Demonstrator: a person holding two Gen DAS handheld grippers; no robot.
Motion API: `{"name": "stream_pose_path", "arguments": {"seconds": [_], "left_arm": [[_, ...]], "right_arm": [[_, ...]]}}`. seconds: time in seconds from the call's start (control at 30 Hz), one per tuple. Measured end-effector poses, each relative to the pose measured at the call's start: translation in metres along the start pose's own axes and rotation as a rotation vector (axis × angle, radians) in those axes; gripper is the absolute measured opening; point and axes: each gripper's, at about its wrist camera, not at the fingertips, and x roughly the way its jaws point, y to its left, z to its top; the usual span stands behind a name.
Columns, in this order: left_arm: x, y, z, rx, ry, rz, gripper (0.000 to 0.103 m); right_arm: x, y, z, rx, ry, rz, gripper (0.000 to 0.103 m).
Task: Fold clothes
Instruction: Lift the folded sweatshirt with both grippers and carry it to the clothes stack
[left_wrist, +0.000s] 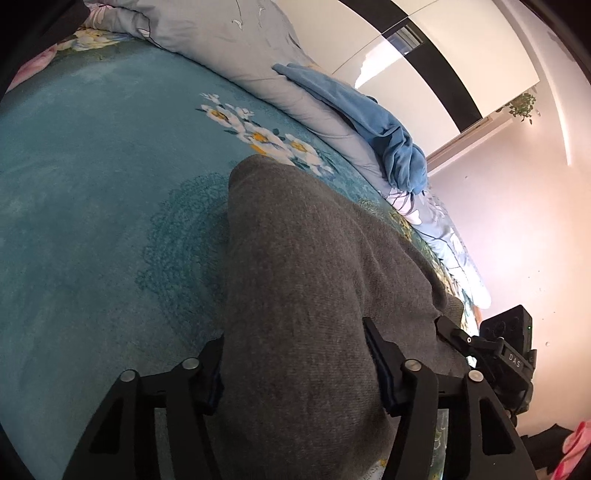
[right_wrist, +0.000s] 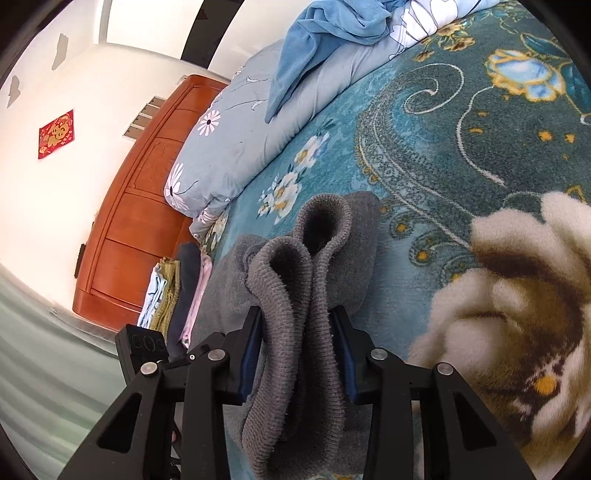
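Grey knit fills both views: you have the grey sweater (left_wrist: 295, 258) clamped in each gripper above the bed (left_wrist: 92, 221), whose teal floral blanket (right_wrist: 461, 147) lies beneath it. Your left gripper (left_wrist: 295, 369) is clenched on a broad, smooth fold of the fabric, which runs forward from the jaws and rests on the blanket. Your right gripper (right_wrist: 299, 354) is clenched on a ribbed edge (right_wrist: 295, 280), bunched into two open loops that stand up between the jaws; whether that is a cuff, hem or collar cannot be told. The rest of the sweater lies spread under it, near the side edge of the bed by the wooden headboard (right_wrist: 140, 206).

A stack of folded clothes (right_wrist: 177, 295) sits at that same edge, and a loose blue garment (left_wrist: 369, 122) lies on the rolled grey quilt (left_wrist: 229, 48) along the far edge.

By the look of it, you are mid-fold, carrying held parts of the sweater across. The next move calls for keeping both grips level, laying the fabric flat and square, and only then letting go.
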Motion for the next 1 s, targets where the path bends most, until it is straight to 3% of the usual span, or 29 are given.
{"name": "stream_pose_path", "arguments": {"seconds": [0.3,0.53,0.73,1.0], "left_arm": [[-0.032,-0.009,-0.017,-0.02,-0.051,-0.055,0.053],[-0.092,-0.004,-0.007,-0.02,-0.157,-0.078,0.052],[-0.178,0.01,0.025,0.008,-0.297,-0.044,0.053],[-0.316,0.059,0.088,-0.007,-0.491,0.083,0.053]], "right_arm": [[-0.01,0.042,-0.003,-0.083,0.008,0.008,0.037],[0.007,0.105,0.003,-0.19,0.042,0.073,0.037],[0.076,0.213,0.022,-0.342,0.133,0.181,0.037],[0.181,0.358,0.044,-0.528,0.271,0.32,0.036]]}}
